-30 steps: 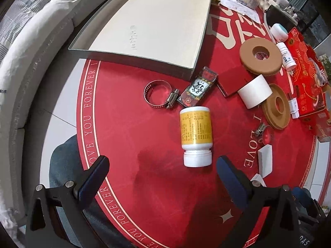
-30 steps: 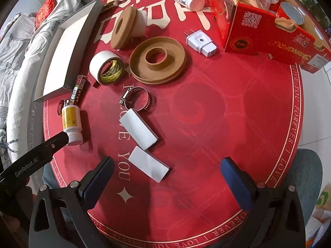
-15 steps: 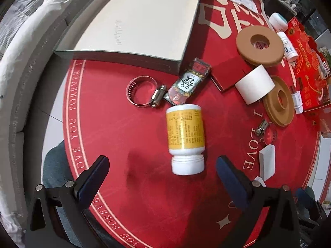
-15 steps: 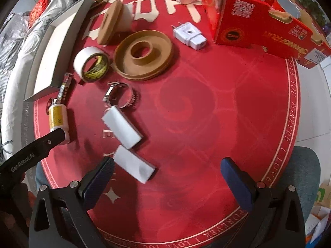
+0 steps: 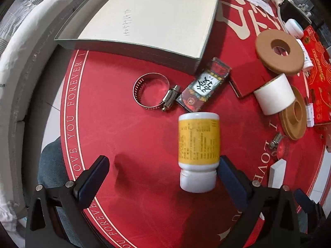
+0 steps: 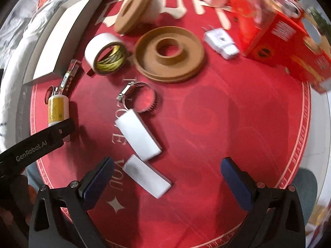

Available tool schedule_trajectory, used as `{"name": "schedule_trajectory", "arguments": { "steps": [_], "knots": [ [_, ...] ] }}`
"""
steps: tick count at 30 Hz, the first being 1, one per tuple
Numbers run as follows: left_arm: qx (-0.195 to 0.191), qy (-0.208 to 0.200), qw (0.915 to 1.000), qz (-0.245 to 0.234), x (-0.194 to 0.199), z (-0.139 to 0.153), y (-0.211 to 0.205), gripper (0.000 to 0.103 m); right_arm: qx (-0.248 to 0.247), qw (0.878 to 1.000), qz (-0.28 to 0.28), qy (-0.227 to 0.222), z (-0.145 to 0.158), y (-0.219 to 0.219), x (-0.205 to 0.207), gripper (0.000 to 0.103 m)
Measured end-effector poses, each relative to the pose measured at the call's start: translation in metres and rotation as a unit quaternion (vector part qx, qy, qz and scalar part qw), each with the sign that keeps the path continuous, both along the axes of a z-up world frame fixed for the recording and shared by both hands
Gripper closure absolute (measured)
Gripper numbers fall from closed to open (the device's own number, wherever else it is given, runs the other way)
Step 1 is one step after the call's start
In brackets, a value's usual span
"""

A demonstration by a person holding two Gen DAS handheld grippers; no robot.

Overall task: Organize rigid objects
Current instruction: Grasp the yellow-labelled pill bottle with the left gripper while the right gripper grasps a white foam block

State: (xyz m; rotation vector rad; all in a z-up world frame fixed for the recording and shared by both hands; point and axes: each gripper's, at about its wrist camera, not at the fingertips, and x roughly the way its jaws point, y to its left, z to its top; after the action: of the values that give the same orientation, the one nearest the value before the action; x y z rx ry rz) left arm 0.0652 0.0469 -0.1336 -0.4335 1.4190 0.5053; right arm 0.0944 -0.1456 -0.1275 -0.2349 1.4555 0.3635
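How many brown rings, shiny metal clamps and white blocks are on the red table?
Brown rings: 2
Metal clamps: 2
White blocks: 2
Total: 6

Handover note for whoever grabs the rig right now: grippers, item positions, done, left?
Left hand-held gripper: open, low over the lying yellow-label bottle, which sits close to its right finger; no grasp yet.
Right hand-held gripper: open, empty, above the two white blocks.
Grey box tray: nothing in the part in view.
Hose clamp, small card box and tape roll lie loose on the red mat.
Done: nothing sorted. Left: everything.
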Motion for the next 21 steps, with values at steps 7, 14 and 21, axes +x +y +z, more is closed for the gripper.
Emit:
{"name": "schedule_trajectory", "arguments": {
  "steps": [7,14,21],
  "knots": [
    [0.006,0.003,1.0,0.0,0.007,-0.009,-0.009,0.0,-0.045,0.998,0.031,-0.017,-0.015,0.022,0.012,0.0],
    [0.002,-0.013,0.9999,-0.007,0.015,-0.008,-0.017,0.0,-0.032,0.998,0.053,-0.028,-0.018,0.03,0.023,0.0],
    [0.0,-0.02,0.9998,-0.004,0.012,-0.005,-0.02,0.0,-0.023,0.997,0.05,-0.045,-0.02,0.037,0.025,0.0]
  ]
}}
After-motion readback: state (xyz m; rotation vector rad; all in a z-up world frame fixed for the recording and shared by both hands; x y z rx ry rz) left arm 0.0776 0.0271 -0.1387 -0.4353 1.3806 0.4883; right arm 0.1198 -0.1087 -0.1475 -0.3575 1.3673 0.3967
